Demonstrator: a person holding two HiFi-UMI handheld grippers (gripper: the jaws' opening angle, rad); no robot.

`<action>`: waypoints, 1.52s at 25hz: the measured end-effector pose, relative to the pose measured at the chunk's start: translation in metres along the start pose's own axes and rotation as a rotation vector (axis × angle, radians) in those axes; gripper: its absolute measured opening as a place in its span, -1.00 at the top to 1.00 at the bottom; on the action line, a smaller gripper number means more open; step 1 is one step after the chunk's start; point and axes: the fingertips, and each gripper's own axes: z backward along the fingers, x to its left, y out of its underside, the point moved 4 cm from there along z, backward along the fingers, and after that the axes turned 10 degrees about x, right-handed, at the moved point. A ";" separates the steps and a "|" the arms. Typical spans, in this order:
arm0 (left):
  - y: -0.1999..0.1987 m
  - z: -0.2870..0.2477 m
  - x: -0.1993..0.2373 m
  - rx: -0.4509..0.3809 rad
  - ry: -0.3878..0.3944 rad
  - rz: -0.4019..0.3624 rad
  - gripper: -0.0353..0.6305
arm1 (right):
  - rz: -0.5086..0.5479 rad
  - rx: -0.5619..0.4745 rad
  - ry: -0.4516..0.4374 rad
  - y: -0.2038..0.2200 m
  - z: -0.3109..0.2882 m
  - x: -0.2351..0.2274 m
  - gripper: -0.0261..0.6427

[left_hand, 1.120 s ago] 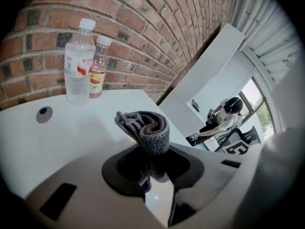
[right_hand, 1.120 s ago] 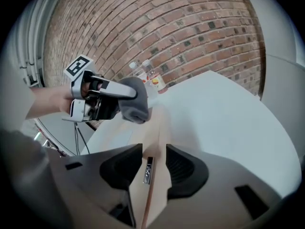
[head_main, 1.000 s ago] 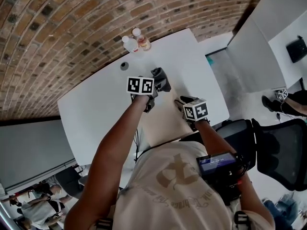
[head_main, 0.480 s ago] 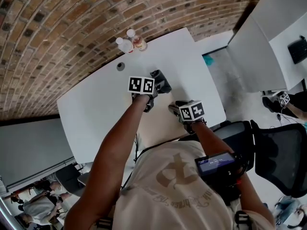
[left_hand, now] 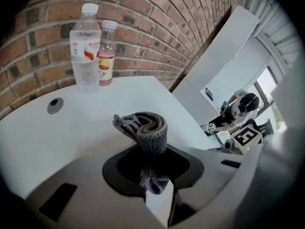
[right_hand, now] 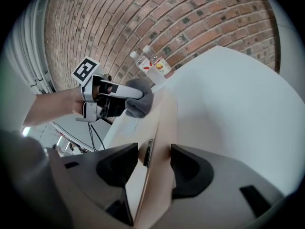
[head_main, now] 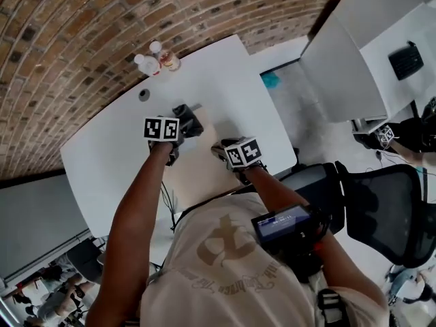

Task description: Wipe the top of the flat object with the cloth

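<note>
The flat object (head_main: 202,174) is a thin beige board lying on the white table (head_main: 102,162). My left gripper (head_main: 182,125) is shut on a rolled grey cloth (head_main: 188,119) and holds it over the board's far end. The cloth (left_hand: 145,128) sticks out past the left gripper (left_hand: 151,173). My right gripper (head_main: 219,150) is at the board's right edge. That edge of the flat object (right_hand: 159,142) lies between the jaws of the right gripper (right_hand: 155,168). These jaws have just been opening and their pads stand apart from the board. The cloth (right_hand: 140,104) rests at the board's far end.
Two plastic bottles (head_main: 146,63) (head_main: 165,55) stand at the table's far edge by the brick wall, with a round cable hole (head_main: 144,95) near them. A black office chair (head_main: 381,203) stands on the right. A cable (head_main: 167,199) hangs off the table's near edge.
The head view has swung, so everything sits further left in it. My left gripper has dipped a little toward the board with the cloth. The right gripper has stayed at the board's edge.
</note>
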 end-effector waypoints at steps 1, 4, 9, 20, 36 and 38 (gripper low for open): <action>0.005 0.004 0.004 -0.003 -0.009 0.011 0.59 | -0.001 -0.003 0.000 0.000 0.000 0.000 0.25; 0.018 0.011 0.009 -0.006 -0.021 0.037 0.59 | -0.015 -0.015 0.013 0.005 0.006 -0.003 0.25; 0.045 0.032 0.034 -0.005 -0.053 0.066 0.59 | -0.056 -0.040 0.025 0.010 0.009 -0.003 0.25; 0.088 0.067 0.080 -0.049 -0.090 0.133 0.58 | -0.104 -0.105 0.114 0.014 0.012 0.001 0.26; 0.111 0.108 0.070 -0.179 0.011 0.124 0.58 | -0.111 -0.187 0.253 0.017 0.023 0.011 0.26; 0.110 0.105 0.052 -0.182 0.063 0.092 0.58 | -0.094 -0.214 0.297 0.016 0.034 0.013 0.30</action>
